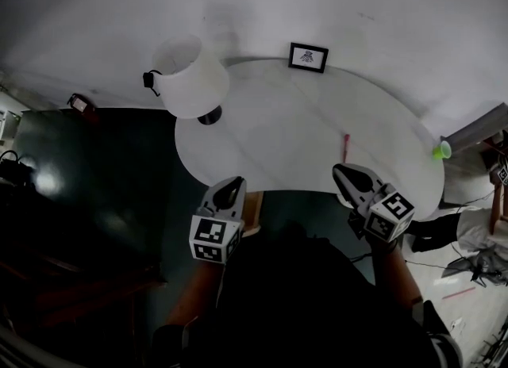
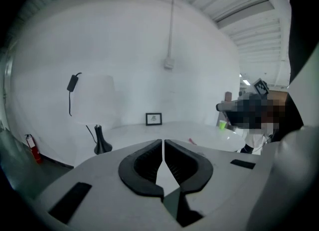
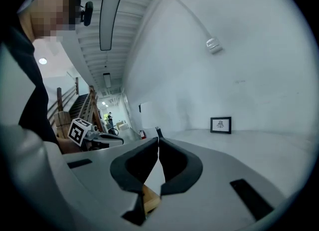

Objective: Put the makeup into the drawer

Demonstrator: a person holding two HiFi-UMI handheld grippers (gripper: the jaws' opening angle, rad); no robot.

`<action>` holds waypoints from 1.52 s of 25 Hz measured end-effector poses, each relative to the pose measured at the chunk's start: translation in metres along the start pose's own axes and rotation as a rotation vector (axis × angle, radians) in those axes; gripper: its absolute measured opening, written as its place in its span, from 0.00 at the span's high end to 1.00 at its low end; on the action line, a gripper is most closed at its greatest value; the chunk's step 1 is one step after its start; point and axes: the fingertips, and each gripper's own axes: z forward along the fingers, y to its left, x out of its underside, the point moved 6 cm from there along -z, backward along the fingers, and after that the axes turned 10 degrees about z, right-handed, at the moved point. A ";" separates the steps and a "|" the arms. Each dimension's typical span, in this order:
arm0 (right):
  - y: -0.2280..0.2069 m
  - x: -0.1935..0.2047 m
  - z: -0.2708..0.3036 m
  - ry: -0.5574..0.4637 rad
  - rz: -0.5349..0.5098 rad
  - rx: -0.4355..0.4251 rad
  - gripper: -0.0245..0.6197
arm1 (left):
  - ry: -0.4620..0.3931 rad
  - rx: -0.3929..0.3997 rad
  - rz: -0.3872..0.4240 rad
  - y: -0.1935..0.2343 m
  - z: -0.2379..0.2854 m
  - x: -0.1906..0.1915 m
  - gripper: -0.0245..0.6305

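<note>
A thin red makeup stick (image 1: 345,148) lies on the white rounded table (image 1: 302,128), right of the middle; in the left gripper view this stick (image 2: 191,141) shows small, just past the jaws. My left gripper (image 1: 232,185) hovers at the table's front edge, its jaws (image 2: 163,143) shut with nothing between them. To the right, a short way in front of the stick, my right gripper (image 1: 343,171) is over the table's front edge. It is also shut and empty (image 3: 158,140). A wooden part (image 1: 252,214) sits under the front edge between the grippers.
A white-shaded lamp (image 1: 190,77) stands at the table's left end, its black base (image 2: 102,143) in the left gripper view. A small framed picture (image 1: 308,57) leans on the back wall. A green cup (image 1: 442,150) is at the far right edge. Dark floor lies left.
</note>
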 end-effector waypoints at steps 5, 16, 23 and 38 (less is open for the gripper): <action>-0.035 -0.002 -0.026 0.042 0.009 -0.016 0.93 | -0.031 -0.051 -0.016 -0.016 0.023 -0.029 0.93; -0.092 0.011 -0.026 0.095 0.083 0.094 0.93 | -0.051 0.117 0.044 -0.057 0.090 -0.056 0.93; -0.113 0.022 -0.009 0.155 0.091 0.220 0.93 | -0.086 0.247 0.063 -0.054 0.123 -0.071 0.93; -0.173 0.048 0.007 0.316 0.120 0.311 0.80 | -0.029 0.181 0.004 -0.048 0.168 -0.064 0.93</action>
